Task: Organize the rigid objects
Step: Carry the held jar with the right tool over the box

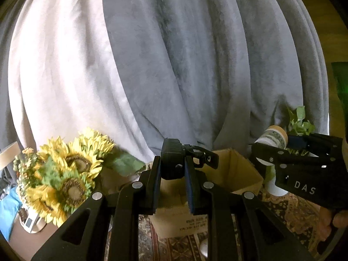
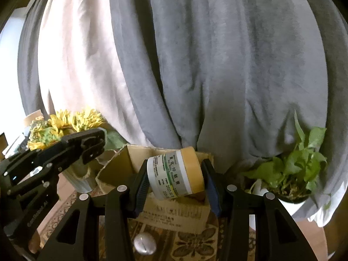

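Note:
My left gripper (image 1: 173, 167) is shut on a black device with a clip (image 1: 174, 163) and holds it above an open cardboard box (image 1: 237, 174). My right gripper (image 2: 175, 175) is shut on a white jar with a tan lid (image 2: 174, 171), tilted on its side, above the same box (image 2: 174, 213). The jar (image 1: 273, 138) and the right gripper (image 1: 267, 152) also show at the right of the left wrist view. The left gripper (image 2: 95, 145) shows at the left of the right wrist view.
A vase of artificial sunflowers (image 1: 65, 174) stands left of the box. A potted green plant (image 2: 293, 174) stands to its right. A patterned cloth (image 2: 195, 243) covers the table, with a small silver round object (image 2: 144, 243) on it. Grey and white curtains (image 1: 174, 65) hang behind.

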`<state>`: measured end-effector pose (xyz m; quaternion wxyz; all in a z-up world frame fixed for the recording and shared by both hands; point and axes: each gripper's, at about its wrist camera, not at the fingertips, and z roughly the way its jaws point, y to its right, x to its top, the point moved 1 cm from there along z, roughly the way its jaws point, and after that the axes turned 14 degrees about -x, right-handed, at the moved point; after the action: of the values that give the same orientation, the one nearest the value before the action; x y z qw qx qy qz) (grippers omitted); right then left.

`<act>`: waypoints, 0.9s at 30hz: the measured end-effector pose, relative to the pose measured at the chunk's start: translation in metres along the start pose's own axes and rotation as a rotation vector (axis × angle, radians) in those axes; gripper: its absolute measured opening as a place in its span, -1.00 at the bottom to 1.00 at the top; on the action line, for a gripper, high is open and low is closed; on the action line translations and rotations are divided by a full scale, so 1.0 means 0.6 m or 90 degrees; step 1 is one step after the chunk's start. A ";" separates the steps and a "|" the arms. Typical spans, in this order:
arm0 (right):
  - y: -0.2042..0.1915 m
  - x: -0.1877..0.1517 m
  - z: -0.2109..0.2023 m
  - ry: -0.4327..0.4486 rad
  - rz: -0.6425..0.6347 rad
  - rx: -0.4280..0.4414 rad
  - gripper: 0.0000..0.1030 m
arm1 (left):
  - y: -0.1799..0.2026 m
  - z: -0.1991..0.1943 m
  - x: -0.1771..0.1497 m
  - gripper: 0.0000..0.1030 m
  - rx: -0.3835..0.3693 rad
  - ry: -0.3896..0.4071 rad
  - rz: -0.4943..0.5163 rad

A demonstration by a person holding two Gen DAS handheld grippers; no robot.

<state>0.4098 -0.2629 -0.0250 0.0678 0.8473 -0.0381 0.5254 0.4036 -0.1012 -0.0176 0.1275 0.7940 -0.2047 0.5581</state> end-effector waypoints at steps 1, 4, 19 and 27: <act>0.000 0.002 0.005 -0.002 -0.001 0.000 -0.08 | -0.002 0.005 0.002 -0.59 -0.002 -0.003 -0.001; -0.002 0.010 0.030 -0.016 -0.005 0.003 -0.08 | -0.012 0.030 0.010 -0.59 -0.005 -0.023 0.002; -0.022 0.020 0.183 -0.158 -0.050 0.039 -0.08 | -0.054 0.159 0.013 -0.59 -0.038 -0.160 0.005; -0.038 0.002 0.251 -0.241 -0.091 0.040 -0.08 | -0.069 0.214 -0.010 -0.59 -0.056 -0.235 0.005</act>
<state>0.5468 -0.2638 -0.0916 0.0700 0.9332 0.0266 0.3514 0.5284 -0.1188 -0.0666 0.1201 0.8759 -0.2520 0.3936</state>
